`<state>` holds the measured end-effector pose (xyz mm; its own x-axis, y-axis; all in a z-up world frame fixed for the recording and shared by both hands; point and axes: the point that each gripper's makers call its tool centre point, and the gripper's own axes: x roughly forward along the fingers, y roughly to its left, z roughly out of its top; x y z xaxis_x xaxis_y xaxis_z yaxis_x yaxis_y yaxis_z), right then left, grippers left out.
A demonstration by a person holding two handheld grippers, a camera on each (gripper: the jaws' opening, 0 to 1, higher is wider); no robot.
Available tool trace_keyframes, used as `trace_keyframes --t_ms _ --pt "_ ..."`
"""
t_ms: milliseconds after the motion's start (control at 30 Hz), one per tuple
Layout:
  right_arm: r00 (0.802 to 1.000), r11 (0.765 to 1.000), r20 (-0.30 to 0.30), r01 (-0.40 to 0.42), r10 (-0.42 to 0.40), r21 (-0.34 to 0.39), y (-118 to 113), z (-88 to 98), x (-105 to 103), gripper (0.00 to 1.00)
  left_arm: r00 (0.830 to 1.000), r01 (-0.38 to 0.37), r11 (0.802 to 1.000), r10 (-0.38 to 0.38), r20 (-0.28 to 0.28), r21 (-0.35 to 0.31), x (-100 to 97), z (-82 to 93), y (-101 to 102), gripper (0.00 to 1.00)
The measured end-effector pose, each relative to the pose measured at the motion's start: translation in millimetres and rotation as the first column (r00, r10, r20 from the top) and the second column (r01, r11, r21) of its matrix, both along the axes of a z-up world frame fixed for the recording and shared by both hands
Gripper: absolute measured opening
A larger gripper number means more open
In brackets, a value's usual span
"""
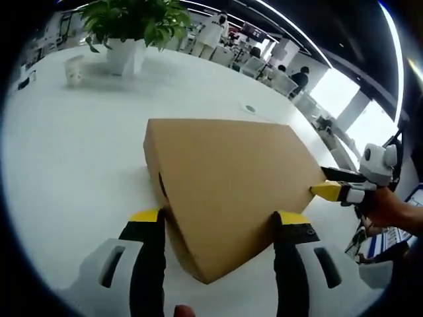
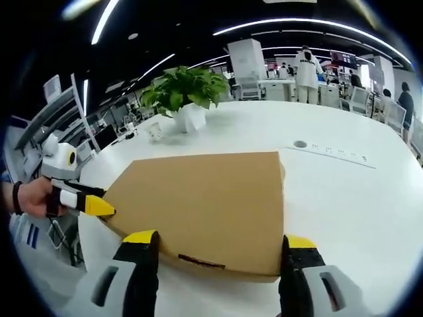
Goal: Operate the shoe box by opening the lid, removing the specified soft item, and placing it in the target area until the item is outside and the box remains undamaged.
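Left gripper [image 1: 227,216]: black jaws with yellow tips, which I hold spread wide; a near corner of the plain brown cardboard shoe box [image 1: 225,178] sits between them. I cannot tell whether either tip touches the card.
Right gripper [image 2: 221,239]: same build, jaws also spread wide, straddling another edge of the box [image 2: 205,205]. In the left gripper view its yellow tip [image 1: 334,190] meets the box's far corner, with a hand behind it.
Shoe box lid: closed, flat, lying flush on the body all round as far as I see.
Shoe box surface: smooth, unprinted brown card, no dents or tears visible; a dark slot or mark shows on the side wall in the right gripper view.
Shoe box position: resting on the white table [image 1: 79,152], well apart from the green potted plant in a white pot [image 1: 129,30].
Contents: hidden under the lid.
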<state>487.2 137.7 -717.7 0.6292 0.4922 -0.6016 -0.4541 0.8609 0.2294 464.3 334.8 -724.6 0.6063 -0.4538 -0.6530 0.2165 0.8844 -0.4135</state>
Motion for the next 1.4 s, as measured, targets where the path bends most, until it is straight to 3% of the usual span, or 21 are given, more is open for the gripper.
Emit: trace_keyframes --t_ms 400,833,967,1067,1333,1367,1400 --pt "1.0 1.0 -0.004 -0.025 0.025 0.003 15.9 -0.1 -18.5 0.72 1.0 -0.019 1.0 0.019 0.001 -0.001 -21.8 0.7 16.4 0.64" --pt "0.999 0.999 -0.006 -0.052 0.052 0.006 21.9 -0.2 -28.0 0.73 1.0 -0.007 1.0 0.007 -0.001 -0.002 -31.7 0.7 23.9 0.64" --pt "0.992 0.991 -0.002 -0.13 0.13 -0.015 25.0 -0.5 -34.9 0.78 1.0 0.015 1.0 -0.015 0.003 0.004 -32.6 1.3 24.9 0.64" --pt "0.98 0.977 0.009 -0.197 0.198 -0.086 23.4 -4.3 -39.2 0.79 0.999 0.037 0.999 -0.037 0.014 0.009 -34.6 2.0 24.7 0.65" --pt "0.977 0.972 0.011 -0.213 0.215 -0.1 20.4 -5.0 -38.9 0.74 0.989 0.134 0.99 -0.137 0.057 0.049 -43.3 4.4 20.3 0.7" --pt "0.976 0.972 0.011 -0.213 0.216 -0.102 20.3 -5.1 -38.9 0.73 0.987 0.147 0.987 -0.15 0.059 0.059 -43.9 4.0 19.7 0.7" --pt "0.977 0.973 0.012 -0.21 0.212 -0.1 20.0 -4.9 -38.6 0.72 0.976 0.196 0.971 -0.206 0.069 0.137 -44.8 0.1 22.5 0.69"
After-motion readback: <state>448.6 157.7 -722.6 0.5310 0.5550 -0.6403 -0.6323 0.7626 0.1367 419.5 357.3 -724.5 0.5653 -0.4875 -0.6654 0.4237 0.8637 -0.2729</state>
